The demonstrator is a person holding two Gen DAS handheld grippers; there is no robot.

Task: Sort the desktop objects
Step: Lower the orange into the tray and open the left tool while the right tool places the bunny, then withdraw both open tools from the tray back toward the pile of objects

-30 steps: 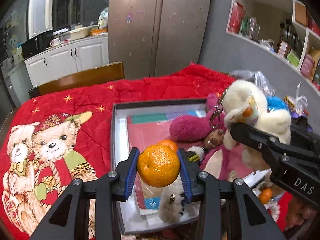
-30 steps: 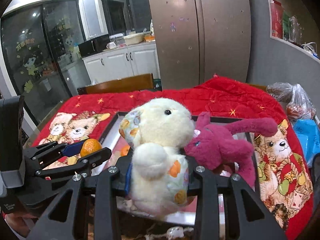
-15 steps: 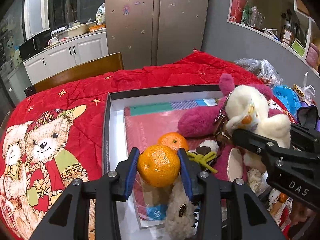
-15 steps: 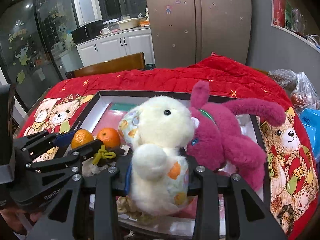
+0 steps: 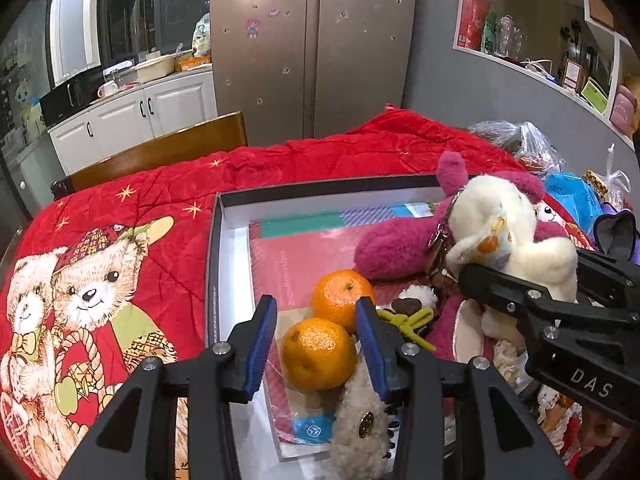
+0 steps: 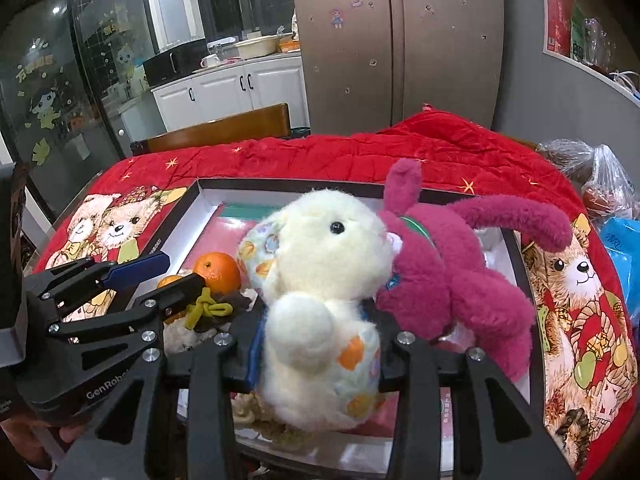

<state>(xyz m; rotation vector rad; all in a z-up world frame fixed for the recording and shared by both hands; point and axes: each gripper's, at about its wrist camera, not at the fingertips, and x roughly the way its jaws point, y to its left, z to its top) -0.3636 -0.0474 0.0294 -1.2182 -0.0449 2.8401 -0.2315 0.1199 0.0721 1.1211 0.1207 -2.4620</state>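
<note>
We see our left gripper (image 5: 316, 348) with blue-padded fingers parted around a round, dimpled tangerine (image 5: 319, 354); a gap shows on its left side, so the fruit sits loose in the shallow white box (image 5: 230, 280), touching a second tangerine (image 5: 340, 296) behind it. Our right gripper (image 6: 316, 352) fingers have just been opening yet flank the fluffy cream plush (image 6: 324, 308), upright, facing right, over the box beside a magenta plush (image 6: 448, 276).

The mandarins (image 5: 319, 354) are orange, the plush rabbit (image 6: 452, 276) magenta, the plush toy (image 6: 324, 320) cream with multicoloured print, and the quilt (image 5: 168, 208) red with teddy-bear motifs and gold stars.
</note>
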